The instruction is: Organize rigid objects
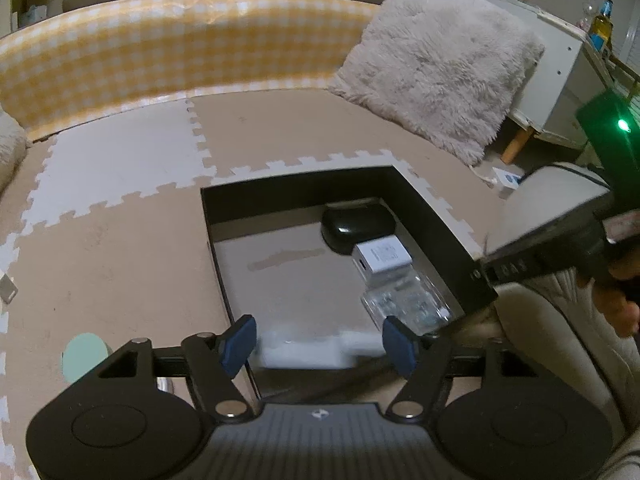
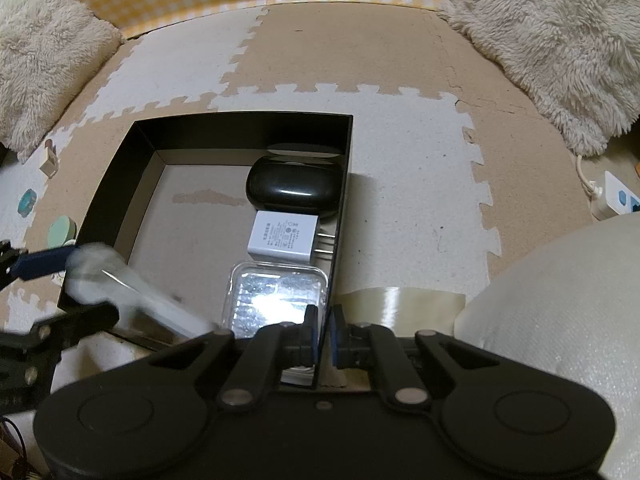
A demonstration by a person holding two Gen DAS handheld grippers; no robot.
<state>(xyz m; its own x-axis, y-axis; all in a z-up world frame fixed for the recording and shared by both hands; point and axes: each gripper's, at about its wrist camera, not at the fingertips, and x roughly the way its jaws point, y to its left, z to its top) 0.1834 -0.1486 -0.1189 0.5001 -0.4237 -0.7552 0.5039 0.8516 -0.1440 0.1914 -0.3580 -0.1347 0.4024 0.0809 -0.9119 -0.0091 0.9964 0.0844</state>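
A black open box (image 1: 424, 216) (image 2: 120, 168) sits on the foam puzzle mat. Along its right wall lie a glossy black case (image 1: 356, 228) (image 2: 296, 188), a white charger plug (image 1: 382, 258) (image 2: 284, 240) and a clear plastic case (image 1: 408, 304) (image 2: 276, 296). My left gripper (image 1: 320, 346) hangs over the box's near left corner, jaws apart. A blurred white and clear object (image 1: 304, 350) (image 2: 132, 292) lies between them, and the pads do not press it. My right gripper (image 2: 323, 334) (image 1: 482, 276) is shut on the box's right wall at the near corner.
Fluffy cushions (image 1: 436, 64) (image 2: 44, 56) flank a yellow checked barrier (image 1: 160, 52). Left of the box lie a mint round lid (image 2: 60, 232), a teal disc (image 2: 27, 200) and a beige block (image 2: 49, 162). A power strip (image 2: 616, 196) and a pale-clad leg (image 2: 560, 300) are at the right.
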